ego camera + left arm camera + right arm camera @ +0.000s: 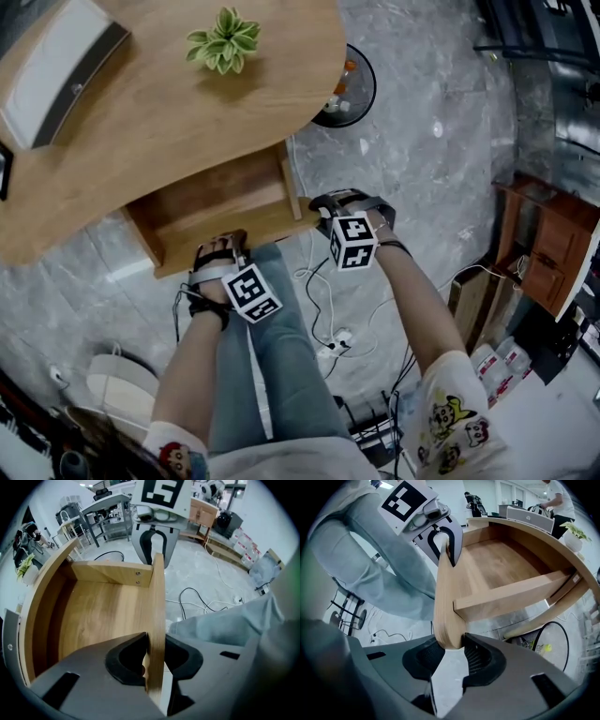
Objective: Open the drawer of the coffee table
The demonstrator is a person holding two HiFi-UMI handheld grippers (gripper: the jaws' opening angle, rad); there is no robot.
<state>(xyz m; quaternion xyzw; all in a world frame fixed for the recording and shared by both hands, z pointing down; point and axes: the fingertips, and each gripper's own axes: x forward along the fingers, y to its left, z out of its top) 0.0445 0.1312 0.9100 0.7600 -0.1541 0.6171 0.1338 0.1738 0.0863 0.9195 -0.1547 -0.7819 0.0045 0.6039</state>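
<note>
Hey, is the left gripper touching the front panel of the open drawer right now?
Touching. The left gripper view shows the drawer front standing between the jaws of the left gripper, with both dark pads pressed against its faces.

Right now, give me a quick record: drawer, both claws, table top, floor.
drawer: pulled out from under the coffee table, nothing seen inside
left claw: shut on the drawer front, near one end
right claw: shut on the same panel, at the opposite end corner
table top: small potted plant, grey and white device at the edge
floor: cables beside the drawer
</note>
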